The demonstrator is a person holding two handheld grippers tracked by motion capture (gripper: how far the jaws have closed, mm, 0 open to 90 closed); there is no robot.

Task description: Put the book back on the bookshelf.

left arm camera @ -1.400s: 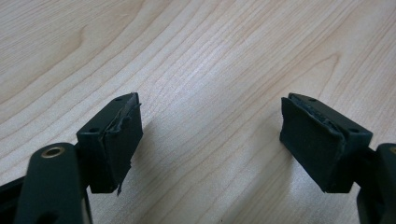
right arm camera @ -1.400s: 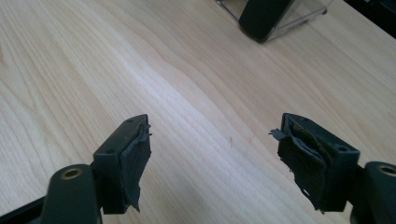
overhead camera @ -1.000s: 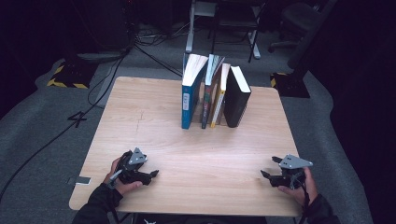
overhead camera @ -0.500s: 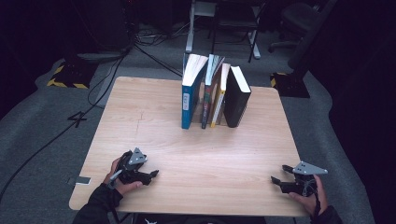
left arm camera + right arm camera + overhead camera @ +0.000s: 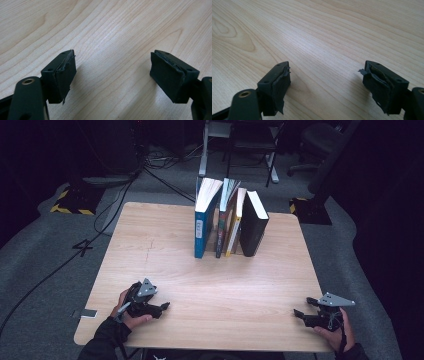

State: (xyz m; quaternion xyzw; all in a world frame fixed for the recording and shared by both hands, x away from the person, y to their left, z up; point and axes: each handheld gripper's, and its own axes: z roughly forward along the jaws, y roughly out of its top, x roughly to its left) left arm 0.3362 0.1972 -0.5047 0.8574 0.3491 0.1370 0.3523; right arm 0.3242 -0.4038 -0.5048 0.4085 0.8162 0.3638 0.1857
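Note:
Several books stand upright in a row at the far middle of the wooden table (image 5: 165,240): a blue book (image 5: 202,227) on the left, two thinner ones leaning between, and a black book (image 5: 253,227) on the right. My left gripper (image 5: 163,306) rests near the front left corner, held by a hand, jaws open over bare wood (image 5: 112,67). My right gripper (image 5: 301,313) sits at the front right corner, also open with nothing between its pads (image 5: 325,75). Both are far from the books.
A small flat grey thing (image 5: 86,313) lies just off the table's front left edge. Cables (image 5: 105,215) run over the grey floor at left. A chair and a metal stand (image 5: 240,150) are behind the table.
The right hand has shifted its gripper to the right and toward the front corner of the table. The left hand and the books have stayed put.

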